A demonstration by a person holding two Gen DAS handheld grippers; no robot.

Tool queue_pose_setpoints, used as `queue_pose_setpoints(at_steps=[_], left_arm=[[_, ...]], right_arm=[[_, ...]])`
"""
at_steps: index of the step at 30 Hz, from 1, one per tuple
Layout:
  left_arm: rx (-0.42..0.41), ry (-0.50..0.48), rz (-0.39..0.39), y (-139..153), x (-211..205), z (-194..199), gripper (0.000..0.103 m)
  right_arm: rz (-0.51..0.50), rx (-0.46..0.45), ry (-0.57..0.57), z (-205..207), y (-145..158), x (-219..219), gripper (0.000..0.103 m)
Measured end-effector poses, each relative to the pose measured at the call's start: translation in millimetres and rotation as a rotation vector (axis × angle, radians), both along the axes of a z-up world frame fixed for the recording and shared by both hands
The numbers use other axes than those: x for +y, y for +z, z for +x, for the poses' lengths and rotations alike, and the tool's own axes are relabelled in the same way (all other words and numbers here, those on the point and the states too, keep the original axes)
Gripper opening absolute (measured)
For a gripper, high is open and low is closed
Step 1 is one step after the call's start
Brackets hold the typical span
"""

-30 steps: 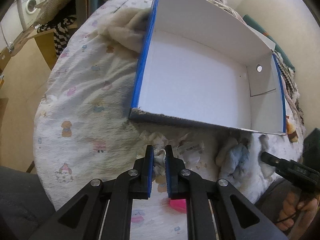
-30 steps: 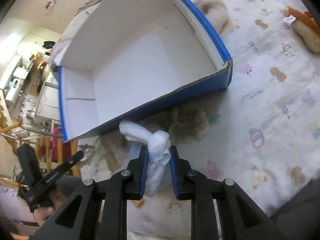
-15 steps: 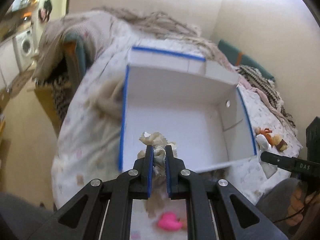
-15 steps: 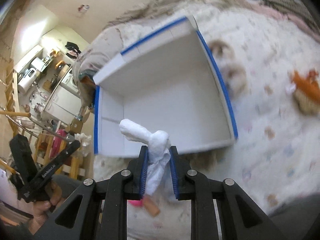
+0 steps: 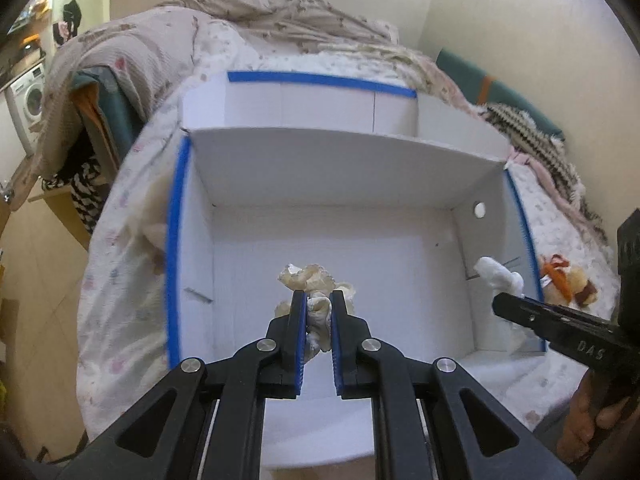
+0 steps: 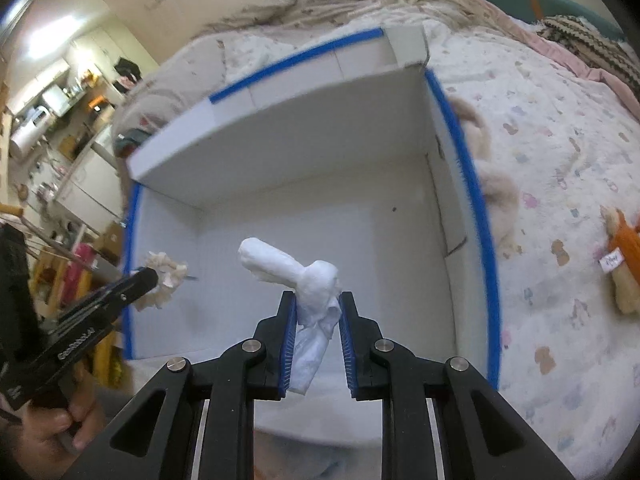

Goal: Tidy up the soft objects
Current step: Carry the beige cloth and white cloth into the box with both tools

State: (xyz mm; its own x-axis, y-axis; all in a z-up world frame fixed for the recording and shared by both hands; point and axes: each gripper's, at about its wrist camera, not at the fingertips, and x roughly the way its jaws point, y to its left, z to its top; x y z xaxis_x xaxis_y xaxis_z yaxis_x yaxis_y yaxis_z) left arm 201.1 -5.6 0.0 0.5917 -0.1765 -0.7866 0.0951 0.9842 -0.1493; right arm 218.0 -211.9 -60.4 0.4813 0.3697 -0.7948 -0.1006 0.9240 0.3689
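Underneath everything, a bed (image 5: 120, 280) under a pale quilt printed with small cartoon animals, rumpled blankets (image 5: 280, 20) piled at its far end. On top of it, a big open box (image 5: 332, 184), white inside with blue tape along its rims, flaps folded outward at the far side, nothing lying on its floor. Outside the box on the quilt, just beyond the left wall as seen by the left wrist, a tan furry toy (image 6: 496, 196); further off past the opposite wall, a small plush with an orange band and a paper tag (image 6: 624, 264). Over the box floor, near the left wall, the left gripper (image 5: 318, 304), jaws nearly closed and pinched on a crumpled cream rag (image 5: 316, 280), which hangs clear of the cardboard. Close to the right wall, the right gripper (image 6: 318, 304), jaws only a little apart and clamped on a white rolled cloth (image 6: 296, 272), one end sticking up and leftward, the loose tail drooping between the fingers. Both bundles in the air above the box.
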Motion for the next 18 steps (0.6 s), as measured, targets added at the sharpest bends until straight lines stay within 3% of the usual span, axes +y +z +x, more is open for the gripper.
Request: queue_pose_setpoints(at_steps=[11, 18], left_arm=[[0.096, -0.016, 0.088, -52, -24, 47, 0.010], [0.158, 0.005, 0.140, -77, -29, 66, 0.010]], right_arm=[[-0.056, 0.087, 0.006, 32, -47, 21, 0.023], [-0.064, 0.091, 0.010, 34, -55, 28, 0.023]])
